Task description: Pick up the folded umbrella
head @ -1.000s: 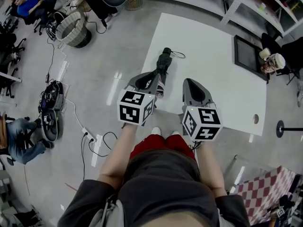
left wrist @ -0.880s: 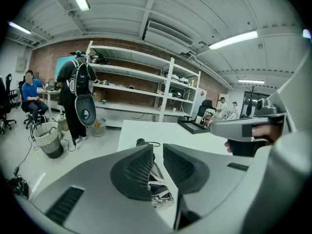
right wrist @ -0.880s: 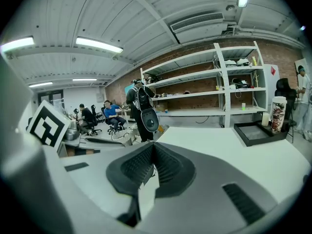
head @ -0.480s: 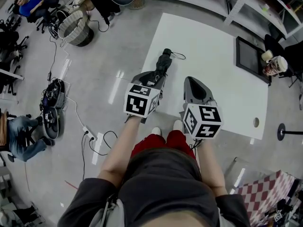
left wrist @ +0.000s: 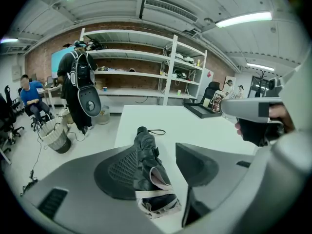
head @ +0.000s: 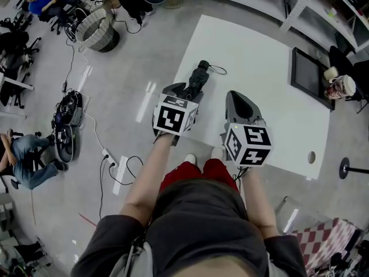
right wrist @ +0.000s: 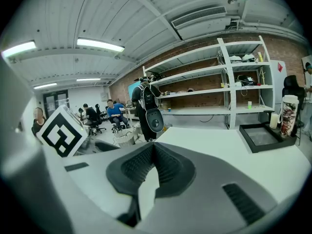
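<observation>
The folded black umbrella (head: pixel 198 77) lies lengthwise near the left edge of the white table (head: pixel 253 51), its wrist loop (head: pixel 218 69) at the far end. In the left gripper view the umbrella's (left wrist: pixel 146 165) near, strapped end sits between the jaws of my left gripper (left wrist: pixel 157 152). The jaws are opening: the left pad is beside the fabric and the right pad stands apart from it. In the head view the left gripper (head: pixel 183 90) covers the umbrella's near end. My right gripper (head: pixel 233 96) hovers over the table to the right, its jaw tips together (right wrist: pixel 153 147) with nothing in them.
A black tray (head: pixel 311 74) and a printed cup (head: pixel 341 87) sit at the table's far right. Left of the table on the floor are a wicker basket (head: pixel 95 30), cables and gear (head: pixel 63 134). A person with a backpack (left wrist: pixel 80 89) stands near shelves.
My left gripper has moved forward and down over the umbrella's near end. The right gripper has shifted slightly forward over the table.
</observation>
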